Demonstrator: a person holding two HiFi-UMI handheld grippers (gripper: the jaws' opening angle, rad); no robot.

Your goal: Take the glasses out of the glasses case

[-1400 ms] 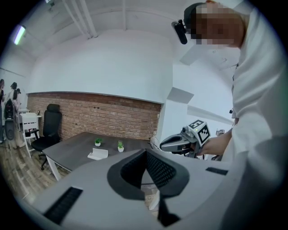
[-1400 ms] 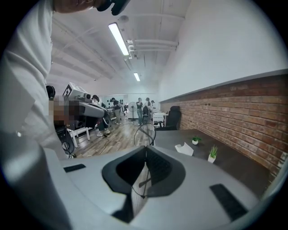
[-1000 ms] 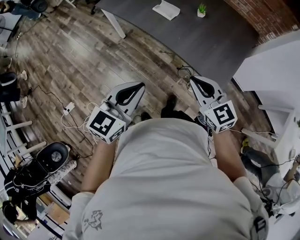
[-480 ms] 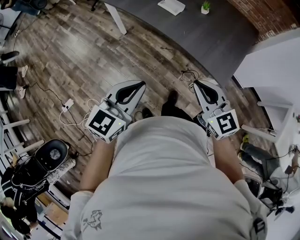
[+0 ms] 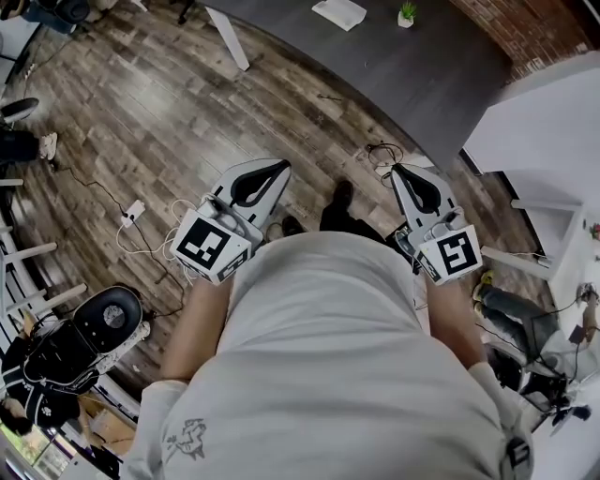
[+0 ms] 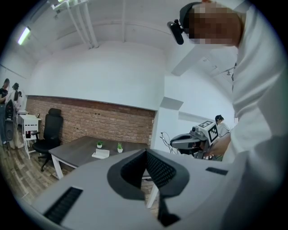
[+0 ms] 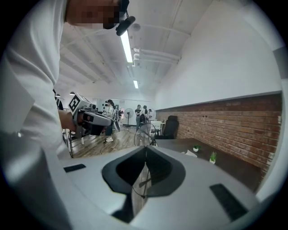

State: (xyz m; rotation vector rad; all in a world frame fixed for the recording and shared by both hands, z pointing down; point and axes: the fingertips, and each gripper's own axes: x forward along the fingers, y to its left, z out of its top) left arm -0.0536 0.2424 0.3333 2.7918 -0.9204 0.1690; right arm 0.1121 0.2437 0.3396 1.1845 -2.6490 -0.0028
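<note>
Presumably the case (image 5: 339, 12) is the flat white thing on the dark table (image 5: 441, 66), beside a small plant (image 5: 405, 14); no glasses are made out. It is seen well ahead of both grippers, roughly midway between them, so neither is judged nearer, and its long side is laid across the view. The left gripper (image 5: 279, 169) and right gripper (image 5: 395, 170) are held closed and empty at the waist. No writing can be read; only square markers (image 5: 208, 246) are shown.

White shirt (image 5: 328, 356); grey, marker-cubed left tool (image 5: 281, 169), right tool (image 5: 396, 171).
</note>
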